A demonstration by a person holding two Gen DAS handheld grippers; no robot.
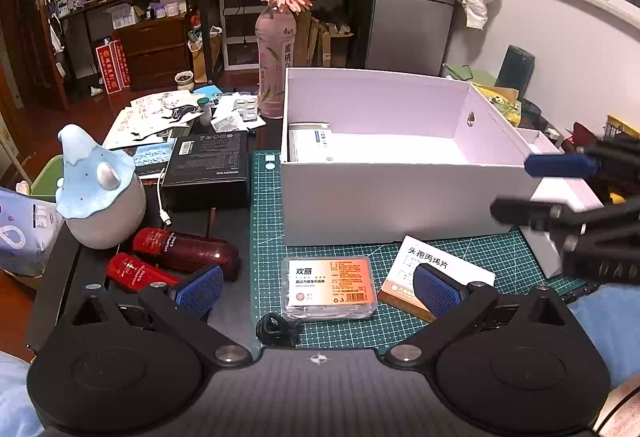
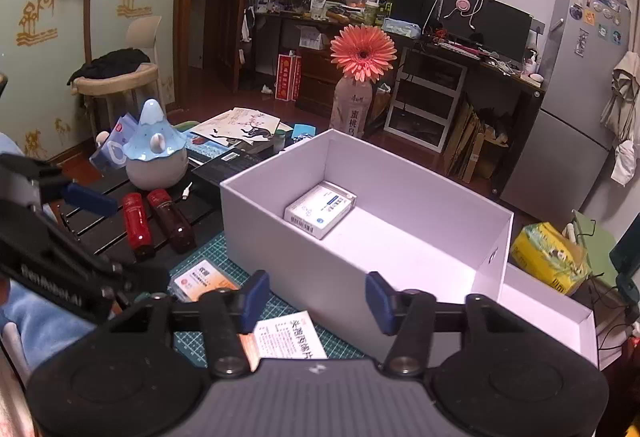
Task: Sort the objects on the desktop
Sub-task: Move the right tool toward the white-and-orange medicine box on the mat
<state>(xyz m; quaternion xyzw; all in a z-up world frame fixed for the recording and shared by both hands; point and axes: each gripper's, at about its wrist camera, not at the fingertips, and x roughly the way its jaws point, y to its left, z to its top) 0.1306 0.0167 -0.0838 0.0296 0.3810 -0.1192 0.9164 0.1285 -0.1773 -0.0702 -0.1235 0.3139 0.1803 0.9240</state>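
Hovering wide open, left hand-held gripper (image 1: 318, 287) empty; right hand-held gripper (image 2: 318, 301) likewise

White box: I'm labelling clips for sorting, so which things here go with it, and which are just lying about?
Job: white box, medicine box inside, clear floss-pick case, orange-edged medicine box, two red bottles.

Lying about: flower bottle, blue-capped ornament, black carton.

My box (image 2: 400, 237) is open on top, mostly free; one packet (image 2: 320, 211) lies at 11 o'clock inside.
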